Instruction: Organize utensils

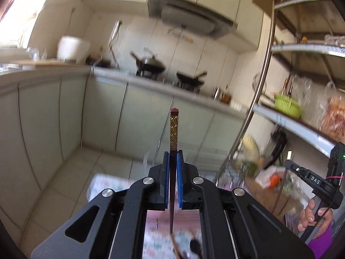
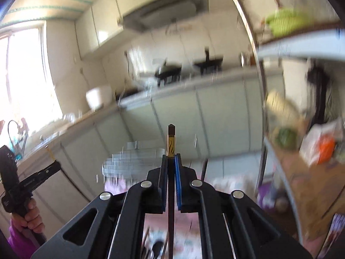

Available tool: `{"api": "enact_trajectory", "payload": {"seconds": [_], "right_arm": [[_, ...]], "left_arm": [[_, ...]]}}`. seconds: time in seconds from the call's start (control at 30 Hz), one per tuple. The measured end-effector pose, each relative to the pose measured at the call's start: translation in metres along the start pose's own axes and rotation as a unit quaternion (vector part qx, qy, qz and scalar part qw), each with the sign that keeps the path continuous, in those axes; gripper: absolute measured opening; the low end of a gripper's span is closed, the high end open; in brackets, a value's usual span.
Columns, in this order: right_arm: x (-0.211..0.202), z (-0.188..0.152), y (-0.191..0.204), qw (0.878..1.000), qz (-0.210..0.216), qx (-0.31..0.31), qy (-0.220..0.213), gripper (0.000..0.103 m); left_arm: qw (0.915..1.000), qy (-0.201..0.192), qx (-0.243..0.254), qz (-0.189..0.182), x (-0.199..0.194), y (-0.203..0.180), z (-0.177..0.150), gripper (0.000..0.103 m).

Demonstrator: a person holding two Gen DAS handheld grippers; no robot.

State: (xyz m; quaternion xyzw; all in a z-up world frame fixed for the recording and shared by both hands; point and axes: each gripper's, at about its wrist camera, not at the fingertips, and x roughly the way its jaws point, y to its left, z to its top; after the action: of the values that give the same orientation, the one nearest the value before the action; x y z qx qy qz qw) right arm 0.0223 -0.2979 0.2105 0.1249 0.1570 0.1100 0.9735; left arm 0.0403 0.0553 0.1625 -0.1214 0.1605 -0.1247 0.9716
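Left claw (image 1: 172, 168): clamped on a spiral-patterned chopstick (image 1: 173, 129), held upright | Right claw (image 2: 171, 168): clamped on a flame-marked chopstick (image 2: 171, 142), held upright

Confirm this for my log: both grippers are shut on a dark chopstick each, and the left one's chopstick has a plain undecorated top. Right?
Not quite. The left gripper is shut on a chopstick whose top carries a gold spiral pattern, as the left wrist view shows. The right gripper does clamp its own dark chopstick.

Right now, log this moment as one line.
left gripper: shut on chopstick | right gripper: shut on second chopstick | both raised
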Motion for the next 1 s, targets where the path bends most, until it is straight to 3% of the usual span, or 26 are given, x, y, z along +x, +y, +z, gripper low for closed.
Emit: {"api": "enact_trajectory", "payload": {"seconds": [0.2,0.43,0.6,0.7,1.0], "right_arm": [[-0.015,0.041,-0.008,0.993,-0.019,0.000,-0.116,0.006],[0.019,0.048,-0.017,0.984,-0.044,-0.010,-0.172,0.006],[0.063,0.032,-0.021,0.988,-0.059,-0.025,-0.142,0.006],[0.084,0.017,-0.029,0.993,-0.058,-0.019,-0.097,0.006],[0.103,-0.026,-0.038,0.998,-0.059,-0.011,-0.011,0.006]], "left_arm": [[0.9976,-0.068,0.006,0.013,-0.008,-0.011,0.048,0.005],[0.9956,-0.086,0.006,0.037,0.008,-0.001,0.070,0.005],[0.9975,-0.043,0.021,0.053,0.043,0.006,0.061,0.005],[0.9980,-0.012,0.028,0.055,0.062,0.009,0.049,0.005],[0.9956,0.070,0.025,0.057,0.105,0.019,0.004,0.005]]}}
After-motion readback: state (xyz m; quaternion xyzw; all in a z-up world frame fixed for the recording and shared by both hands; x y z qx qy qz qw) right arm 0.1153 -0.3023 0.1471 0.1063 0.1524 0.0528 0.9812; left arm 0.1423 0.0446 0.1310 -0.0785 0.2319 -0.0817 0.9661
